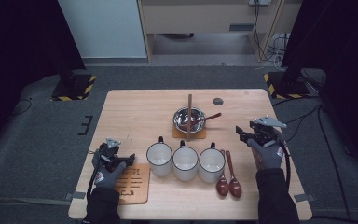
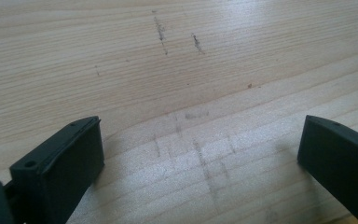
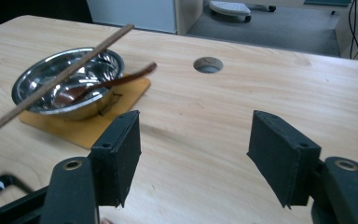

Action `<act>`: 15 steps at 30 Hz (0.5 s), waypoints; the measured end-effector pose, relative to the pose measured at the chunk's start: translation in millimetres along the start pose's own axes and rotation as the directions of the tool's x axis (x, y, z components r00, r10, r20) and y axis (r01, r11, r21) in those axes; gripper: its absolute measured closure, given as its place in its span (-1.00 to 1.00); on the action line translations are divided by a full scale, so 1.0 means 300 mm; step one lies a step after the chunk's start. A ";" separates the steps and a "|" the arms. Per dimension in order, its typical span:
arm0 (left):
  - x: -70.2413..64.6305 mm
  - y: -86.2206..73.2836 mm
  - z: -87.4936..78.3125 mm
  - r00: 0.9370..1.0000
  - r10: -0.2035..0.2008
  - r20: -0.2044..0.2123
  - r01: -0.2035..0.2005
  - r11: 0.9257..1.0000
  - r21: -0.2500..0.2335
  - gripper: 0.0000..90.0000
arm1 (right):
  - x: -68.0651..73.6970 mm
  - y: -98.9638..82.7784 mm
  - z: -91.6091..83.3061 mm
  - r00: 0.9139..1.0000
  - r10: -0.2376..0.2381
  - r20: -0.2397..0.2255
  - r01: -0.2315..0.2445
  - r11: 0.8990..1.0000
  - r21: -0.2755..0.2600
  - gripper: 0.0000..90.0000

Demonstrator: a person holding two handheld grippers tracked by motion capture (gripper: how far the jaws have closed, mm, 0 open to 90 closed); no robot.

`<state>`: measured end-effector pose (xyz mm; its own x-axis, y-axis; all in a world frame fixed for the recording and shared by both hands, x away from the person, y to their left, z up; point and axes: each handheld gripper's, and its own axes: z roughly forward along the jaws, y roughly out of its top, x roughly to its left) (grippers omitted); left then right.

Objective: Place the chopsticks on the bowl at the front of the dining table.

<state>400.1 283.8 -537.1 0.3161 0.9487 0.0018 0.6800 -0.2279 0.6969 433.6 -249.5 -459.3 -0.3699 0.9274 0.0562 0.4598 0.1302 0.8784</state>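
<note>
One wooden table (image 1: 135, 107), light grain, with one round grommet hole (image 1: 218, 101) near the far edge.

Two wooden mats. One slotted trivet (image 1: 135, 184) lies at the near left corner; one orange-brown coaster (image 1: 200, 134) sits under the bowl, far centre.

Two hand-held grippers. Left gripper (image 1: 129, 158) sits low at the near left, just over the far edge of the trivet; gloved left hand (image 1: 106, 172) behind it. In the left gripper view its jaws stand wide apart over bare tabletop, nothing between them. Right gripper (image 1: 239, 132) is at the right side of the table, right of the bowl and beyond the spoons, gloved right hand (image 1: 268, 154) on it. In the right gripper view its jaws are spread fairly wide over bare wood, empty, aimed toward the bowl side.

Three white mugs (image 1: 185, 162) in one row, near centre, dark rims, touching or just beside each other, handles at the far side.

One steel bowl (image 1: 188, 119) on the coaster, upright.

One long wooden stick (image 1: 189, 116) resting across the bowl rim.

Three dark brown spoons. One spoon in the bowl (image 1: 207, 117), handle poking out over the rim toward the right gripper. Two loose spoons (image 1: 228, 184) lie side by side just right of the rightmost mug, bowls toward the near edge, near the right hand but apart from the gripper.
</note>
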 end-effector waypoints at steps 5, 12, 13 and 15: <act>0.000 0.000 0.000 1.000 0.000 0.001 0.000 1.000 0.000 -1.00 | -0.050 -0.064 -0.058 1.000 0.012 0.001 -0.012 1.000 -0.007 -0.26; 0.001 0.000 0.000 1.000 0.000 0.001 0.000 1.000 0.000 -1.00 | -0.092 -0.127 -0.091 1.000 0.021 0.009 -0.021 1.000 0.001 -0.27; 0.001 0.000 0.000 1.000 -0.001 0.002 0.001 1.000 0.000 -1.00 | -0.099 -0.139 -0.094 1.000 0.023 0.015 -0.023 1.000 0.006 -0.27; 0.002 0.000 -0.001 1.000 -0.003 0.001 0.003 1.000 -0.004 -0.98 | -0.127 -0.172 -0.105 0.999 0.033 0.031 -0.033 0.999 0.011 -0.27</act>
<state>400.1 284.5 -536.8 0.3145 0.9493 -0.0011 0.6781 -0.2239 0.7000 398.6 -302.6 -491.9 -0.3291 0.9417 0.0701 0.4808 0.1032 0.8707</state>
